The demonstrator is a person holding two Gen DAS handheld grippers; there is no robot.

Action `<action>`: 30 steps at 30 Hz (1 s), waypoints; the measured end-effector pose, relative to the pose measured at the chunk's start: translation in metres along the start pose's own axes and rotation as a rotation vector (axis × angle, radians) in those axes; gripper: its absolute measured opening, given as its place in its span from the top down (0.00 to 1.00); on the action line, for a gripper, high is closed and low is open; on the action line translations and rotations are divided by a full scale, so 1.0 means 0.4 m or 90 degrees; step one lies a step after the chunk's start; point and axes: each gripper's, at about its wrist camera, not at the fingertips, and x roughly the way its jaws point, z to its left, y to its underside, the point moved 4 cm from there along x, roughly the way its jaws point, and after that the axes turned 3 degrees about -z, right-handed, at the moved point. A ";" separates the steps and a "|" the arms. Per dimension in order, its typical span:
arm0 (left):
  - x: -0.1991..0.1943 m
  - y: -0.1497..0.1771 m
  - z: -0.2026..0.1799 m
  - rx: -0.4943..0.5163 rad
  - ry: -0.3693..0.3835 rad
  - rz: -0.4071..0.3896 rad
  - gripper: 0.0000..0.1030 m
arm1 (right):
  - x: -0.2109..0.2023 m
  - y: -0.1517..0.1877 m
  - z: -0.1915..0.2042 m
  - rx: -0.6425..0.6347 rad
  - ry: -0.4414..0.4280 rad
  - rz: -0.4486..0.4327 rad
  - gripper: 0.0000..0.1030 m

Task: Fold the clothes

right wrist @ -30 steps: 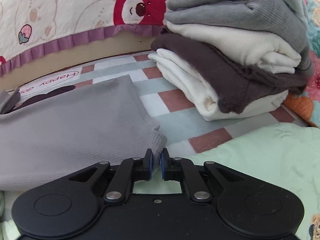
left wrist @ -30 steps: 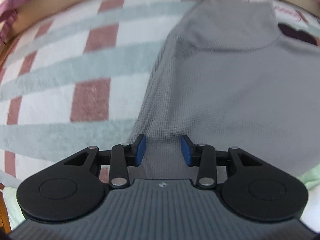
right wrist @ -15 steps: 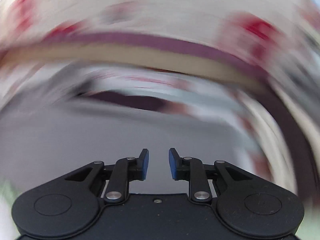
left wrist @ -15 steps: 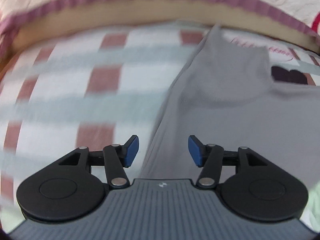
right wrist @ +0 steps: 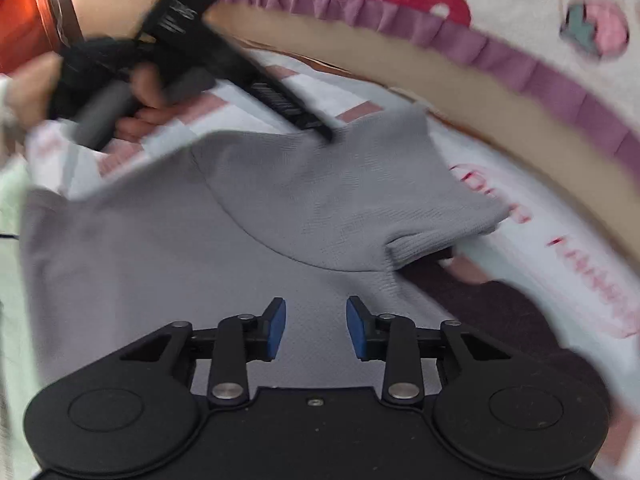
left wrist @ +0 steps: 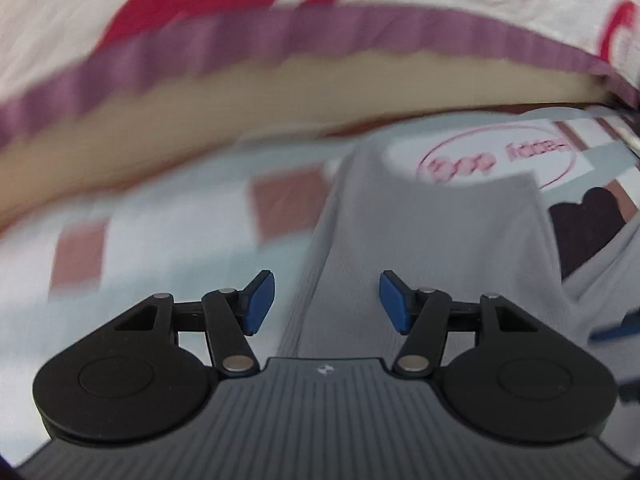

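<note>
Between folds: your left gripper [left wrist: 327, 303] and right gripper [right wrist: 316, 329] opening, empty, over grey knit garment [right wrist: 240, 240]; next grab folded sleeve, frame centre.

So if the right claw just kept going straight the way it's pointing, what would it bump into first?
Most likely the grey knitted garment spread on the checked bedcover. The right claw points down at it, with its jaws opening and nothing between them. The view is blurred, so the gap to the cloth is hard to judge.
</note>
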 end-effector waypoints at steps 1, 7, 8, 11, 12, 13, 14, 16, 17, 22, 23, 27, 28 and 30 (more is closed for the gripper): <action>0.019 -0.014 -0.012 0.031 0.002 -0.012 0.43 | 0.007 0.006 -0.014 0.017 -0.021 -0.008 0.63; 0.143 -0.064 0.003 0.011 -0.004 0.034 0.36 | 0.025 0.036 -0.084 0.067 0.021 -0.004 0.46; 0.151 -0.067 0.015 -0.014 0.008 0.036 0.36 | 0.021 0.038 -0.091 0.077 0.016 -0.006 0.45; 0.167 -0.068 0.027 -0.045 0.041 0.029 0.29 | 0.012 0.044 -0.104 0.107 0.000 -0.011 0.44; 0.168 -0.066 0.022 -0.035 0.042 0.023 0.27 | 0.010 0.044 -0.106 0.119 -0.005 -0.011 0.42; 0.170 -0.065 0.017 -0.029 0.042 0.017 0.27 | 0.007 0.044 -0.120 0.173 -0.028 -0.015 0.39; 0.170 -0.063 0.014 -0.030 0.043 0.010 0.27 | 0.005 0.044 -0.137 0.230 -0.052 -0.019 0.38; 0.166 -0.063 0.008 -0.038 0.040 0.009 0.29 | 0.002 0.051 -0.177 0.376 -0.113 -0.030 0.33; 0.160 -0.069 0.006 -0.049 0.036 0.018 0.40 | 0.003 0.063 -0.198 0.460 -0.138 -0.035 0.32; 0.105 -0.087 -0.014 -0.093 0.023 0.027 0.97 | 0.006 0.123 -0.286 0.793 -0.187 -0.065 0.32; 0.081 -0.084 -0.022 -0.097 0.025 0.011 0.97 | 0.007 0.133 -0.297 0.835 -0.189 -0.073 0.32; -0.067 -0.056 -0.039 -0.160 0.082 -0.069 0.97 | 0.028 0.164 -0.317 0.953 -0.211 -0.081 0.29; -0.120 -0.039 -0.043 -0.184 0.109 -0.092 0.97 | 0.035 0.172 -0.318 0.976 -0.218 -0.077 0.29; -0.220 0.004 -0.066 -0.202 0.150 -0.119 0.97 | 0.044 0.185 -0.319 1.014 -0.235 -0.070 0.28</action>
